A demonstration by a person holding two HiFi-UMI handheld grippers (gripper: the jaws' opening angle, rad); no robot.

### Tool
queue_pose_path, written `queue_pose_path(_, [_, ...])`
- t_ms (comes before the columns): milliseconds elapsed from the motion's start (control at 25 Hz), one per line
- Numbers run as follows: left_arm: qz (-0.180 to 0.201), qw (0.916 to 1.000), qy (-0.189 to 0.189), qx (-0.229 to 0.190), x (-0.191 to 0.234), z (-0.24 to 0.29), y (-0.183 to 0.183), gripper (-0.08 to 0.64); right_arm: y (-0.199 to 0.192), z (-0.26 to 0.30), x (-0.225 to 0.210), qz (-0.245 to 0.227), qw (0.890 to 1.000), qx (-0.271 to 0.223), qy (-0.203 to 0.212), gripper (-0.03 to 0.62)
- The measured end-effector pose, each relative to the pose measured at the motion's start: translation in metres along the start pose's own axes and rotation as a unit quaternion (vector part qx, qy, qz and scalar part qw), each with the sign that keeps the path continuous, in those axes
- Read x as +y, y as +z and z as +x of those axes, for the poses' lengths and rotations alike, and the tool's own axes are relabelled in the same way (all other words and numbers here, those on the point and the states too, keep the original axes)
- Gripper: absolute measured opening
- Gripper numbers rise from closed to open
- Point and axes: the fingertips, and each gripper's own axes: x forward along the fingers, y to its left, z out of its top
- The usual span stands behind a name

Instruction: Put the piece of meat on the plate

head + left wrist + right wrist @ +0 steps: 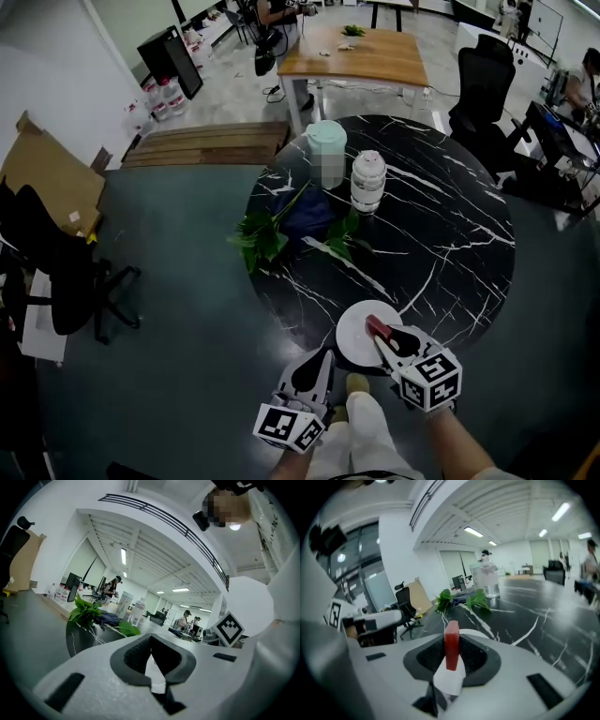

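Note:
A red piece of meat (377,327) stands upright between the jaws of my right gripper (382,336), which is shut on it. The gripper holds it just over the white plate (352,341) at the near edge of the round black marble table (450,244). In the right gripper view the meat (451,641) sticks up from the pads of that gripper (451,656), with the plate's rim (477,633) just behind it. My left gripper (319,360) hovers left of the plate, off the table's edge. In its own view this gripper (151,660) shows its pads meeting with nothing between them.
A mint-lidded jug (326,148), a clear jar (367,180), green leaves (262,239) and a dark blue cloth (307,214) sit across the table's far side. A black office chair (66,277) stands at the left. A wooden table (361,54) is beyond.

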Motion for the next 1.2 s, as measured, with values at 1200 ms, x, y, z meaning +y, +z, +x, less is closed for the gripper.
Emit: queue_pose_path(1200, [-0.009,0.9999,0.008,-0.004,-0.003,-0.010,-0.004,0.009,-0.016,0.019,-0.024,0.030,0.998,0.037,-0.034,0.216])
